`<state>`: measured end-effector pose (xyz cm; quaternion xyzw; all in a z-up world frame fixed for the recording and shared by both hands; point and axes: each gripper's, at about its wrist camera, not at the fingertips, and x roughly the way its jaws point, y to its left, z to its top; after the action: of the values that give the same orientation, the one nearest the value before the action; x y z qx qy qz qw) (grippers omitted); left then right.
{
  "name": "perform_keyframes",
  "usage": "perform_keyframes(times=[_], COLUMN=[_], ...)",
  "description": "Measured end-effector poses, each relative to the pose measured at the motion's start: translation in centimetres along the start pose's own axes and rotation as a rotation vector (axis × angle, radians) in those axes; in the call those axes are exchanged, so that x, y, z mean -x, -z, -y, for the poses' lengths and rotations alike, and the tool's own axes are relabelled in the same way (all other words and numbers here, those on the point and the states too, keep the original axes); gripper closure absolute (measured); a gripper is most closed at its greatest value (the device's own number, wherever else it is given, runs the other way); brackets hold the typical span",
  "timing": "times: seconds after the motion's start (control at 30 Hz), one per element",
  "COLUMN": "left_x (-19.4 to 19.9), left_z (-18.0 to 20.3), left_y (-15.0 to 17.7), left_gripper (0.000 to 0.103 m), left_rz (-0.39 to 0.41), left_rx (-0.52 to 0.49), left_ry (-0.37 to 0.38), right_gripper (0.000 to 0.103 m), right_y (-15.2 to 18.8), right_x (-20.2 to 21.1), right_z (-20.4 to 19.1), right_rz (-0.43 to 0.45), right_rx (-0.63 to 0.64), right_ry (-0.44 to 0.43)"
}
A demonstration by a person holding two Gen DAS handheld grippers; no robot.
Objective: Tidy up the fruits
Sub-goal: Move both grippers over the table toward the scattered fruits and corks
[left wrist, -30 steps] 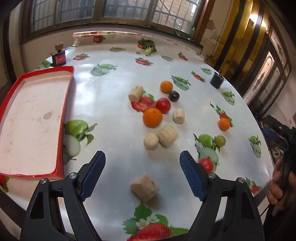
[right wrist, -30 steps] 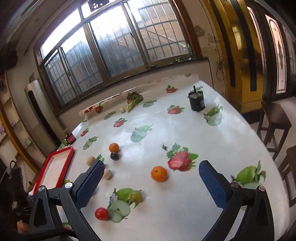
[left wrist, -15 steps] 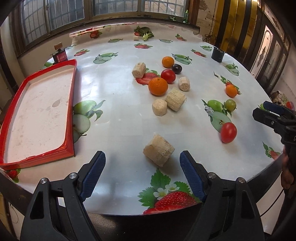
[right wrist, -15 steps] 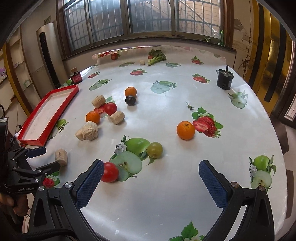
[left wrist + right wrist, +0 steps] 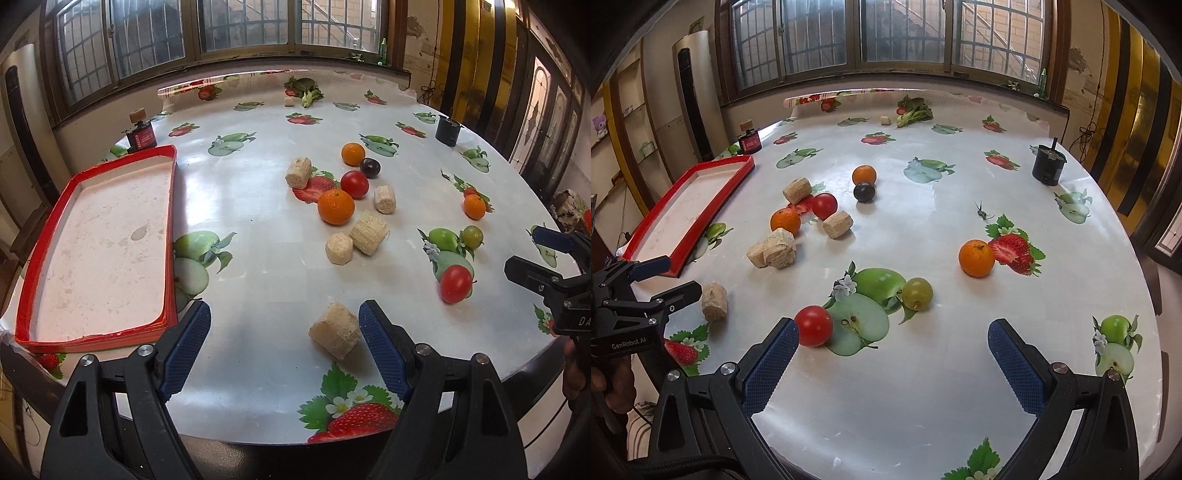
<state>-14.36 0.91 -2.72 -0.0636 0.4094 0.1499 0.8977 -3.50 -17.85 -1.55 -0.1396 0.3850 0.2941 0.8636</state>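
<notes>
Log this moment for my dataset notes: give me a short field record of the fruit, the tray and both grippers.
tray: red tray, nothing in it, at the table's left edge
oranges: three, one alone beside a printed strawberry
tomatoes: two, one just ahead of the right gripper's left finger
dark plum: touching the far orange
green grape: on the apple print
cork-like blocks: several; nearest by the left gripper's right finger
left gripper: open, holding nothing
right gripper: open, holding nothing

Both wrist views face windowward, low, sharing the table [image 5: 258, 221].
</notes>
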Motion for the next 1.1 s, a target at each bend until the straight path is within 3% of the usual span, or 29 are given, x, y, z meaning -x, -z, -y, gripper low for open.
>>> perform_keyframes(times=[0.47, 0.6, 0.8, 1.1], left_x=[0.7, 1.5, 2.7, 2.9], left_z=[0.2, 0.0, -0.1, 0.1], left_y=[-0.2, -0.5, -1.3, -1.3], left_gripper=[0.020, 0.020, 0.020, 0.020], left_rz=[0.010, 0.046, 0.107, 0.119], left_rx=[-0.003, 0.010, 0.016, 0.019], left_ry=[-0.009, -0.009, -0.009, -0.007], right_gripper=[0.000, 0.000, 0.000, 0.000], right_y=[0.0, -0.1, -0.6, -0.6], right_x=[0.2, 0.2, 2.1, 2.6], right_z=[0.1, 0.2, 0.6, 1.0], right_rz=[0.005, 0.008, 0.101, 0.110], right_rx=[0.000, -0.003, 0.011, 0.015], right_ry=[0.009, 0.017, 0.097, 0.095])
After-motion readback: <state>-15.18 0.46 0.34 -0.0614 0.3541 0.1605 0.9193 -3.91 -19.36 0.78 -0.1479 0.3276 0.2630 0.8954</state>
